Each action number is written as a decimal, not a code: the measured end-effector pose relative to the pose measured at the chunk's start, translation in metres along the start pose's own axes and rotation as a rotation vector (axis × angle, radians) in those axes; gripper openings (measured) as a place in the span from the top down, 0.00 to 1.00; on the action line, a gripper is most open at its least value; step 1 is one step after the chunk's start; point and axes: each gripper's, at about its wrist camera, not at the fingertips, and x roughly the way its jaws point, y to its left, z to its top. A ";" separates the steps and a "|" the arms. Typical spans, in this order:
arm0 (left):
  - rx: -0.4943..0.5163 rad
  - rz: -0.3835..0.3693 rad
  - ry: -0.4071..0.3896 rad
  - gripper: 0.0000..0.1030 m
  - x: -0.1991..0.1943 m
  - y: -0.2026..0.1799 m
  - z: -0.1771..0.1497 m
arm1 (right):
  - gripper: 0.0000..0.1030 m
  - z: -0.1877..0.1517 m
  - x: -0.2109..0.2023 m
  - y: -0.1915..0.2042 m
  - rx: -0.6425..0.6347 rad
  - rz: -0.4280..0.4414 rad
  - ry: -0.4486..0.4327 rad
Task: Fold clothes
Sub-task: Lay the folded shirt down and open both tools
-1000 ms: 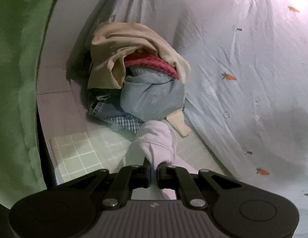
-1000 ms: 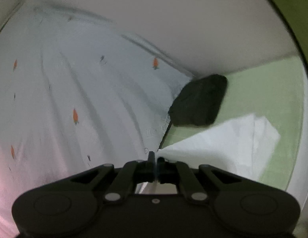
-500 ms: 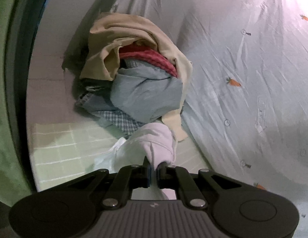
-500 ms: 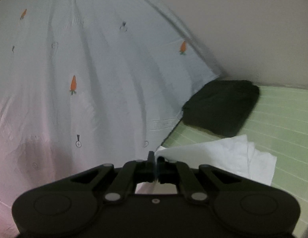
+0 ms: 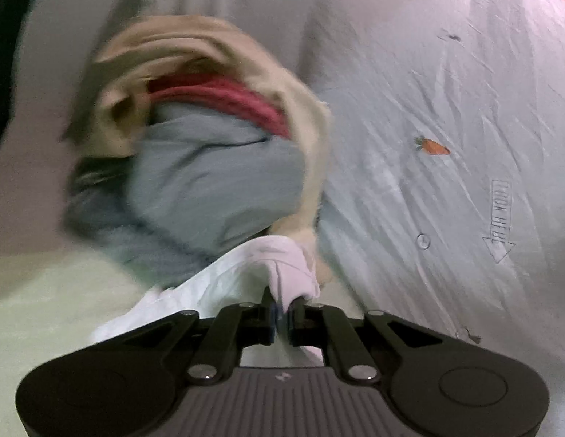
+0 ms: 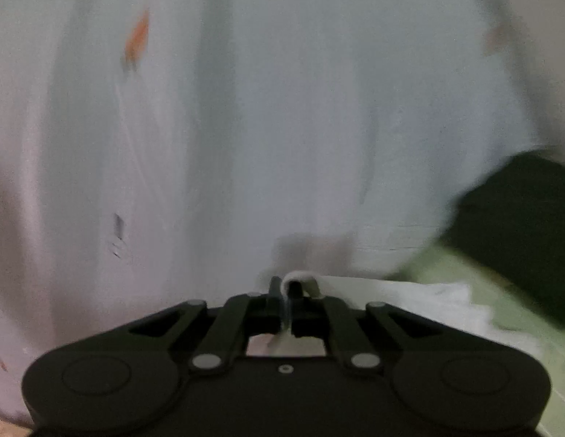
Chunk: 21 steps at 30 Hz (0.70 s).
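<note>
While both views are smeared by blur, the main things can still be made out. The left gripper [image 5: 280, 307] has a fold of the white garment [image 5: 224, 284] between its fingers, and its jaws are opening, a narrow gap showing between them with cloth still in it. The garment bunches over the fingertips and trails down to the left onto the pale green bed cover [image 5: 46, 291]. Just beyond it sits a heap of clothes [image 5: 209, 167]: a beige piece on top, a red one under it, a grey-blue one in front. A light sheet printed with carrots [image 5: 446, 127] rises behind and to the right.

The right gripper [image 6: 290, 293] pinches another edge of the white garment [image 6: 428, 298], which loops over one finger; its jaws are opening too. A dark folded cloth [image 6: 519, 218] lies to the right on the green cover.
</note>
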 end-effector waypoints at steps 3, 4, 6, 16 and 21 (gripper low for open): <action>0.077 0.102 0.076 0.76 0.046 -0.021 -0.003 | 0.54 -0.014 0.091 0.017 -0.053 -0.081 0.163; 0.094 0.139 0.112 0.76 0.055 -0.025 -0.006 | 0.48 -0.022 0.103 0.018 -0.056 -0.123 0.198; 0.120 0.141 0.122 0.65 0.052 -0.025 -0.021 | 0.31 -0.042 0.091 0.011 -0.056 -0.145 0.174; 0.533 0.030 0.264 0.40 0.034 -0.071 -0.109 | 0.14 -0.133 -0.021 -0.102 0.034 -0.473 0.143; 0.544 -0.054 0.360 0.36 0.043 -0.090 -0.136 | 0.15 -0.142 -0.019 -0.118 0.124 -0.476 0.133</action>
